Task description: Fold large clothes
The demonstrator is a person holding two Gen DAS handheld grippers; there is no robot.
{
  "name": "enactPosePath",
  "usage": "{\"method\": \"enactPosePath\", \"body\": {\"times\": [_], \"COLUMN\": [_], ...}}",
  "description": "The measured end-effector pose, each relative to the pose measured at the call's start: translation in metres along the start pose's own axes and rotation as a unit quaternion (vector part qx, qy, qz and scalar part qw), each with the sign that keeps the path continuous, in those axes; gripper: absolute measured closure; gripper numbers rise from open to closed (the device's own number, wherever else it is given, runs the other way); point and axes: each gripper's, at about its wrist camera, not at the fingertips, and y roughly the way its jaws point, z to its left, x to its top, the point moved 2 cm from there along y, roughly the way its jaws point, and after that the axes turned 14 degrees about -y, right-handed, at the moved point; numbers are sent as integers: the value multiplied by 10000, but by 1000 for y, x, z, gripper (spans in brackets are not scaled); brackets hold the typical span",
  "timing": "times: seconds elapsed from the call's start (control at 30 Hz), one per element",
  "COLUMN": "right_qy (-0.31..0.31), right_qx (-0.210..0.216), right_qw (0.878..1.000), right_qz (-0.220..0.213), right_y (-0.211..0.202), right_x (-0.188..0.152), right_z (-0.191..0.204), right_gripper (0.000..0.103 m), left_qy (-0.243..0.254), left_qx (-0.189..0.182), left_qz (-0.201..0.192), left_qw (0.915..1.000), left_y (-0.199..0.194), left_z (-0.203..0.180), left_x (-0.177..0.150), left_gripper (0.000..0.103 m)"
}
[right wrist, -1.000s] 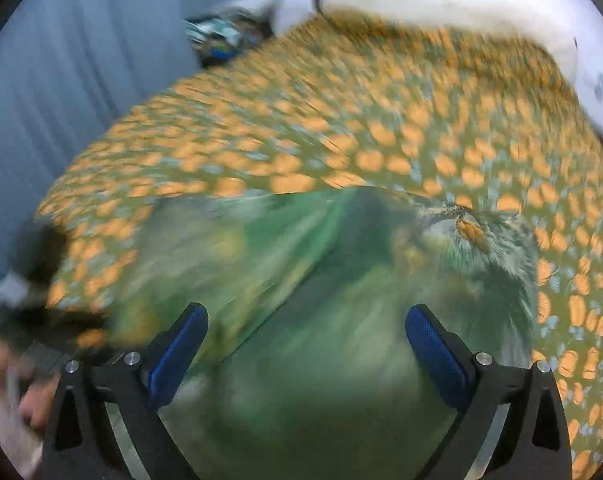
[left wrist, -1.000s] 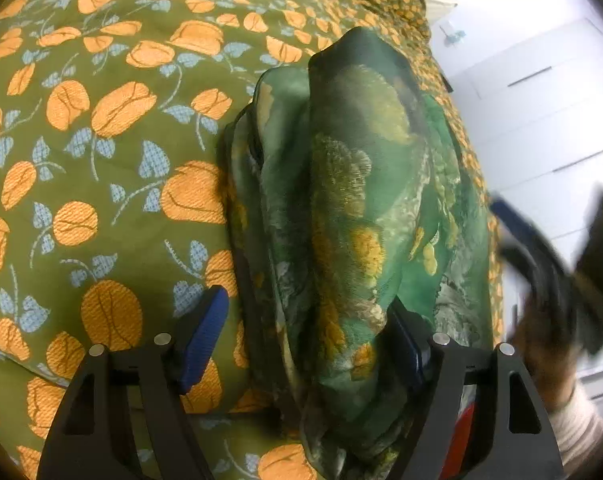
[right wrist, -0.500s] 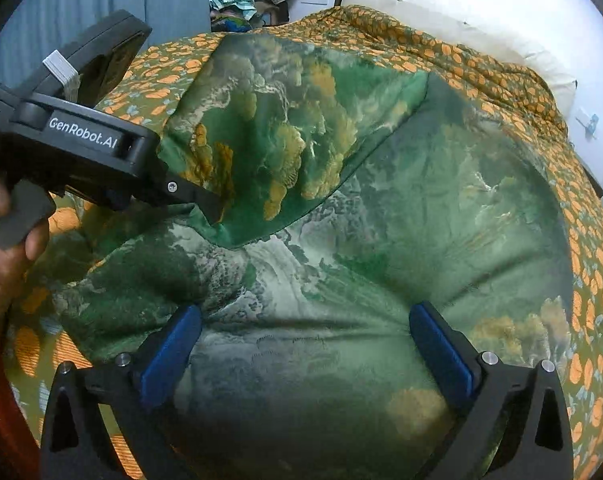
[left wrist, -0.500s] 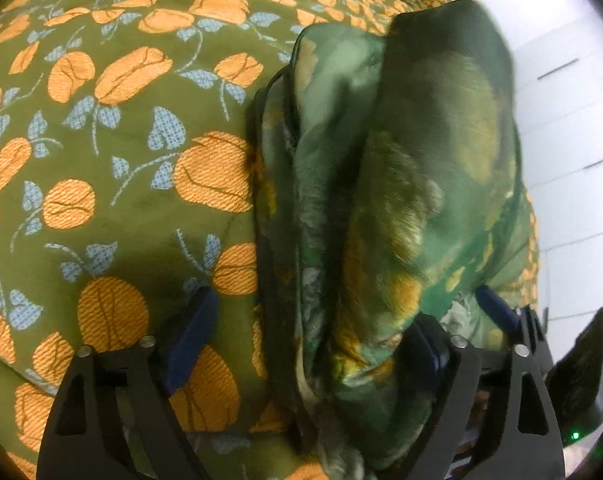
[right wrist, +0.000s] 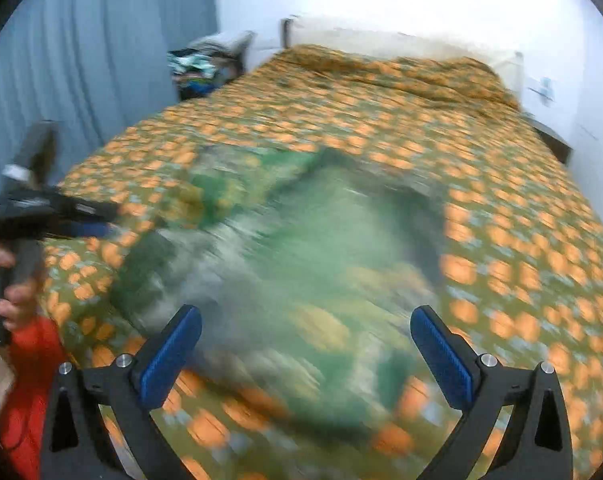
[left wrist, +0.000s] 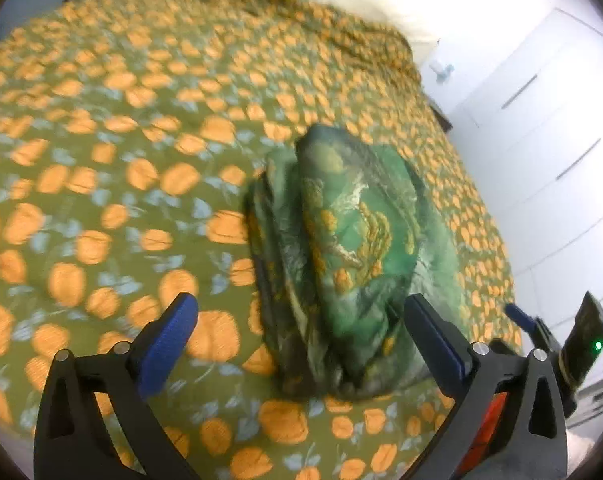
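A green garment with a yellow landscape print [left wrist: 349, 248] lies folded in a compact stack on the bed. It shows blurred in the right wrist view [right wrist: 301, 272]. My left gripper [left wrist: 301, 336] is open and empty, held above and in front of the stack. My right gripper [right wrist: 305, 344] is open and empty, also above the garment's near edge. The left gripper appears at the left of the right wrist view [right wrist: 81, 224], and the right gripper shows at the right edge of the left wrist view [left wrist: 529, 324].
The bed carries an olive cover with orange flowers [left wrist: 101, 160]. White drawers [left wrist: 549, 128] stand to the right of the bed. A blue curtain [right wrist: 81, 60] and a pile of items [right wrist: 205, 68] are beyond the bed's far left corner.
Both grippers have pulled up and back from the garment. The left one had fabric between its fingers and now holds nothing. The folded garment lies flat on the bed.
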Motion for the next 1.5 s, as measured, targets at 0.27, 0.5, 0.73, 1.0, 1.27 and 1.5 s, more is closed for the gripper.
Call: {"method": "enactPosePath", "body": {"times": [0.27,0.5,0.73,1.0,1.27,1.5], "right_qy": [554,-37,168,301,418,874], "right_qx": [-1314,-2157,-2018,-2035,-1981,-1554], "right_qw": [9869,9720,9743,9737,9743,9839], "right_qz": [754,936,985,974,984,-145], "right_y": [-38,-46,-49,-56,-61,-87], "right_x": [-49,-40,-46,-50,-61,-83], "right_z": [-49,-46,-48,-53,-58,-66], "right_gripper": [0,0,0,0,0,0], "left_qy": [1059,626,637,836,819,956], "left_qx": [1585,1590,1906,2134,1907,1557], "left_qz": [-534,-618,-762,-870,-1077,-1437], "left_qw": [9802,9833,9766,9695,9723,9726], "left_y": [-16,-13,-16,-15,-15,-10], "left_z": [-4,2,0,-14,-19,-30], "left_x": [-42,-33,-37,-42,-54,-86], "left_gripper": [0,0,0,0,0,1]}}
